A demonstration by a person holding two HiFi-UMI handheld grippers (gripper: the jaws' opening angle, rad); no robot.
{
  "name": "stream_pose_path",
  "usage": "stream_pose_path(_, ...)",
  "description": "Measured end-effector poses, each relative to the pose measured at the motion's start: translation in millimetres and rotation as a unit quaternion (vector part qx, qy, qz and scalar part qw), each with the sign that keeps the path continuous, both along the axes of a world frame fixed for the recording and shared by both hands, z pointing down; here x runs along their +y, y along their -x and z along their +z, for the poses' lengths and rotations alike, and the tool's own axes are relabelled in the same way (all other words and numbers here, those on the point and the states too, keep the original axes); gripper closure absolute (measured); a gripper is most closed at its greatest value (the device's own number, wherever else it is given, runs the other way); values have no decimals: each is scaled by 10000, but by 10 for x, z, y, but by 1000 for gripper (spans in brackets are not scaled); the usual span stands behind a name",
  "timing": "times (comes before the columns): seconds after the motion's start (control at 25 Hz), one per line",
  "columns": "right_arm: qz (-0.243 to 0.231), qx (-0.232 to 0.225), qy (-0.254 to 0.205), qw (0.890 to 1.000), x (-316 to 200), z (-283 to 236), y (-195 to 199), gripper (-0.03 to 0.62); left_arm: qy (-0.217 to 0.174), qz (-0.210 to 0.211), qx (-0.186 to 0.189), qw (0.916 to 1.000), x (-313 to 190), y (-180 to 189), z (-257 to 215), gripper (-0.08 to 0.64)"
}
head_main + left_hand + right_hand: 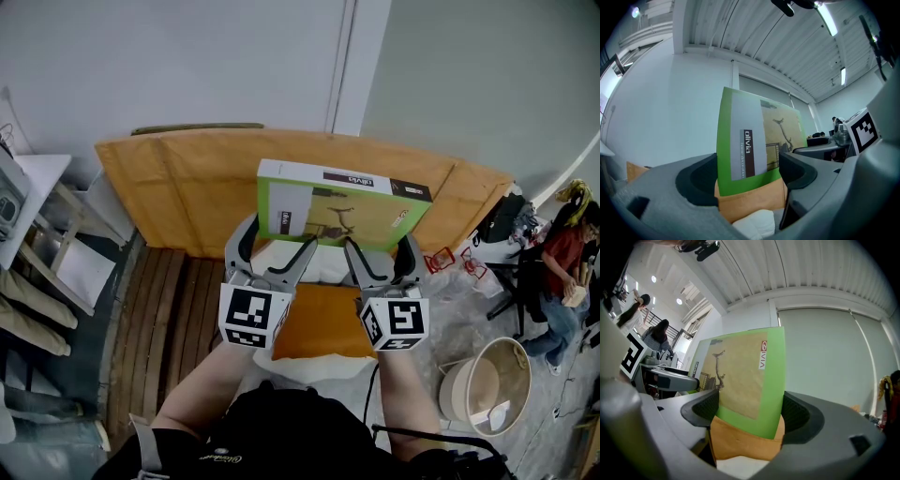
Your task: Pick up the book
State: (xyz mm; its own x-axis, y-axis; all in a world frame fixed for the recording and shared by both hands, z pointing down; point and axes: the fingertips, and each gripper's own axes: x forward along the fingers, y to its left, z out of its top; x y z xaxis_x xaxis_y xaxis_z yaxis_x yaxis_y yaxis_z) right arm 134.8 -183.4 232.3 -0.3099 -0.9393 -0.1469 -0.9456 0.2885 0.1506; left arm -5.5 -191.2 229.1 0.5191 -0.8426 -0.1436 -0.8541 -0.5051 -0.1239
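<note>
A green book (342, 202) with a tan cover picture is held up in the air, front and centre in the head view. My left gripper (279, 240) is shut on its lower left part and my right gripper (380, 246) is shut on its lower right part. In the left gripper view the book (750, 145) stands upright and fills the gap between the jaws of the left gripper (749, 174). The right gripper view shows the book (745, 376) the same way, gripped on both faces by the right gripper (750, 417).
Below the book lie an orange cushion (321, 323) and white bedding (323, 265). A brown board (183, 178) leans on the wall behind. Wooden slats (159, 319) run at the left. A round basket (487, 384) and a person (567, 267) are at the right.
</note>
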Motion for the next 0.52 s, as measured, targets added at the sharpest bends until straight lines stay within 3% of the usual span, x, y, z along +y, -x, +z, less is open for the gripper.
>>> stream_pose_path(0.52, -32, -10, 75, 10000, -61, 72, -13, 202, 75, -38, 8, 10000, -51, -13, 60, 166)
